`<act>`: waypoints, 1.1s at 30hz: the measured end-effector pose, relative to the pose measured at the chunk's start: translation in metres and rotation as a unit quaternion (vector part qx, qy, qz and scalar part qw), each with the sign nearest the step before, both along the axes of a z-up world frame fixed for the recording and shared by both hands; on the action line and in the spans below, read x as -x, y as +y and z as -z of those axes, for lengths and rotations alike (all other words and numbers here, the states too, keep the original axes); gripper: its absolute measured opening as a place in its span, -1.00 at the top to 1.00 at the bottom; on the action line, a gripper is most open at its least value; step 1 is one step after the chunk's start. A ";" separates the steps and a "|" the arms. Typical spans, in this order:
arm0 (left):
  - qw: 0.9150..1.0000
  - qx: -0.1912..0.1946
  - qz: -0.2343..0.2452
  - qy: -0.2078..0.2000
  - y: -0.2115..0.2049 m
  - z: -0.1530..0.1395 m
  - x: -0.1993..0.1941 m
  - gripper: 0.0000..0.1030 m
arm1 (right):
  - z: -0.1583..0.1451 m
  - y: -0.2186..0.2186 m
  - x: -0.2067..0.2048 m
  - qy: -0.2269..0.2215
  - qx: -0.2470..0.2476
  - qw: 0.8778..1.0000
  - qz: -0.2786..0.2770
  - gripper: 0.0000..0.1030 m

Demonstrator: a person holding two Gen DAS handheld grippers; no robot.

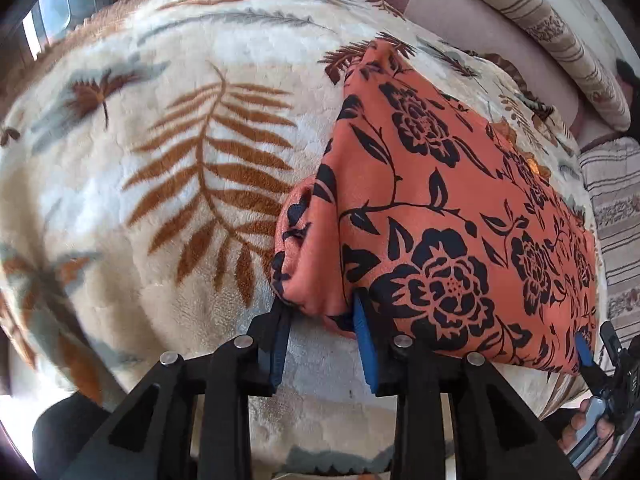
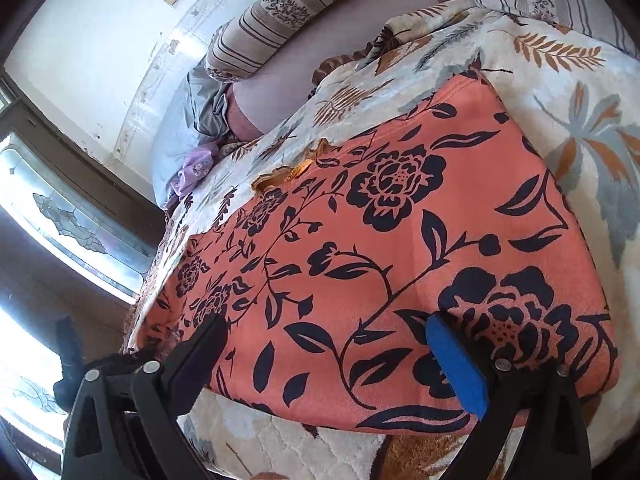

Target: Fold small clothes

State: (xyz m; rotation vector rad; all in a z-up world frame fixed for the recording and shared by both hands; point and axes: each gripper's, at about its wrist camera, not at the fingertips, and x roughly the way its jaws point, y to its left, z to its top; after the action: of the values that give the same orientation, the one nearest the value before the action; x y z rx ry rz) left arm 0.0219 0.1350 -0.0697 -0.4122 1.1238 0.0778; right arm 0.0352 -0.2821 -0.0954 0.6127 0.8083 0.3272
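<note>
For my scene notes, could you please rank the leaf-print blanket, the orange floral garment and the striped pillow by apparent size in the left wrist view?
1. leaf-print blanket
2. orange floral garment
3. striped pillow, though it lies farther away, partly cropped

Free room: wide bare stretch of leaf-print blanket (image 1: 160,184) to the left of the orange floral cloth (image 1: 460,216), nothing standing on it. A strip of blanket also lies bare at the near edge, by the left claw (image 1: 320,320).

Obstacles: cloth covers the right half of the blanket. Its near-left corner sits bunched between the left claw's fingers, so no gap there. Right claw (image 2: 332,344) straddles the cloth's near edge w/ jaws wide. Beyond the cloth, striped bolster (image 2: 280,16) and wall (image 2: 100,40) close off the far side. Striped cushion (image 1: 616,216) blocks the right.
</note>
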 end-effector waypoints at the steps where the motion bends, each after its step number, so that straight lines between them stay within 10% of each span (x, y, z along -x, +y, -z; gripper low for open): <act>1: 1.000 0.001 -0.006 -0.010 0.002 -0.008 0.004 0.26 | 0.000 -0.001 0.001 0.000 -0.002 1.000 0.000 -0.95; 8: 0.984 -0.132 -0.038 -0.114 -0.009 -0.073 0.018 -0.45 | 0.000 -0.001 0.002 0.000 0.000 1.000 0.000 -0.95; 14: 0.979 -0.125 -0.020 -0.157 -0.040 -0.091 0.002 -0.60 | 0.001 0.002 0.002 -0.003 0.009 1.000 0.000 -0.95; 20: 0.977 -0.123 0.045 -0.169 -0.084 -0.069 -0.024 -0.74 | 0.001 0.004 0.002 -0.006 0.014 1.000 0.000 -0.95; 24: 0.982 -0.151 0.077 -0.088 -0.092 0.001 -0.040 -0.92 | 0.001 0.008 0.002 -0.009 0.030 1.000 -0.001 -0.95; 26: 0.960 -0.195 0.089 -0.180 -0.098 0.000 -0.017 -0.97 | 0.001 0.010 0.002 -0.012 0.037 0.999 -0.003 -0.95; 33: 0.964 -0.186 0.081 -0.173 -0.099 0.001 -0.019 -1.00 | 0.002 0.025 0.000 -0.023 0.093 0.995 -0.003 -0.99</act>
State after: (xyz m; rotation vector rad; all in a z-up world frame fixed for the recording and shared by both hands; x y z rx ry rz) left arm 0.0411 0.0362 -0.0707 0.0068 0.7707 0.0686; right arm 0.0356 -0.2573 -0.0974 0.4268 0.7870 0.2667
